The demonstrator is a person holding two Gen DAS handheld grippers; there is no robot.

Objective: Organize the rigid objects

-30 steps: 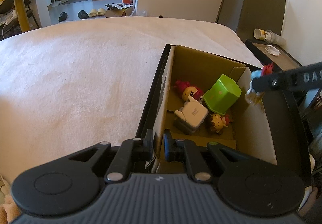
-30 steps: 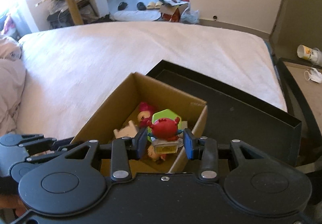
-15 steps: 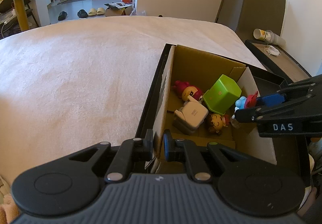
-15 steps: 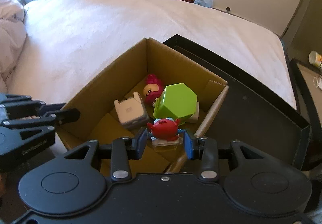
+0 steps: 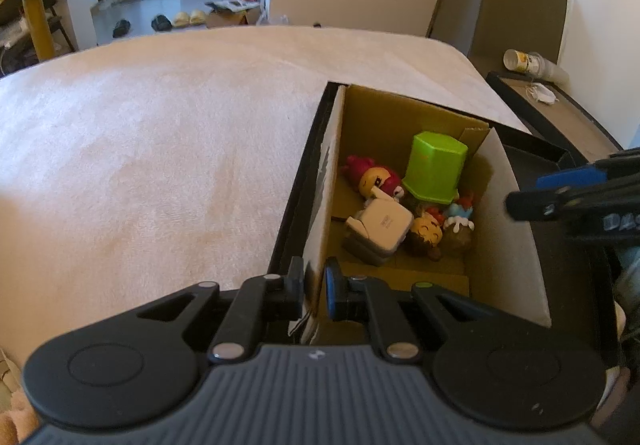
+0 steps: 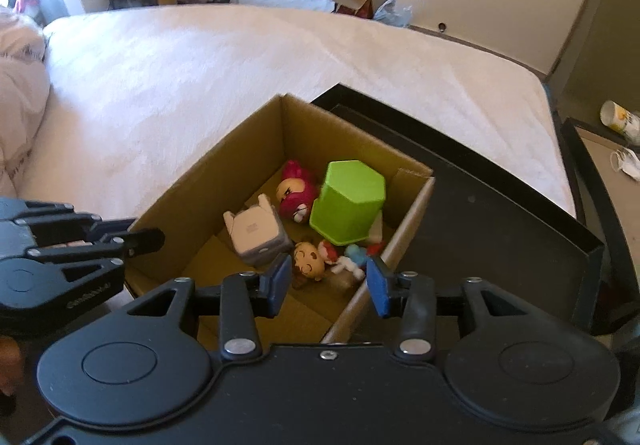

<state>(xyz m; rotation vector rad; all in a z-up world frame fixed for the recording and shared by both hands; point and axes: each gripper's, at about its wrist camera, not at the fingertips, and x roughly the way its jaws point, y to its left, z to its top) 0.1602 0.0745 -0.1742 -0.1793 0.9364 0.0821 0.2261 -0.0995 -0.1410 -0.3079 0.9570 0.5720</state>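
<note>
A cardboard box (image 5: pixel 508 213) (image 6: pixel 200 181) sits on a black tray on the bed. In it lie a green hexagonal cup (image 5: pixel 434 167) (image 6: pixel 348 201), a white cube (image 5: pixel 382 225) (image 6: pixel 256 231), a red-haired figure (image 5: pixel 372 177) (image 6: pixel 294 191), a brown-haired figure (image 5: pixel 426 233) (image 6: pixel 308 259) and a red and blue toy (image 5: pixel 460 215) (image 6: pixel 352 255). My left gripper (image 5: pixel 314 285) is shut on the box's near left wall. My right gripper (image 6: pixel 328 283) is open and empty just above the box's right edge, over the red and blue toy.
The black tray (image 6: pixel 500 221) extends right of the box. The white bed cover (image 5: pixel 160 149) spreads to the left and back. A side table (image 5: pixel 560 105) with a paper cup (image 5: pixel 524 61) stands at the right. A pillow (image 6: pixel 20 85) lies at far left.
My right gripper has opened and dropped the red and blue toy into the box, beside the brown-haired figure. My left gripper still clamps the box wall.
</note>
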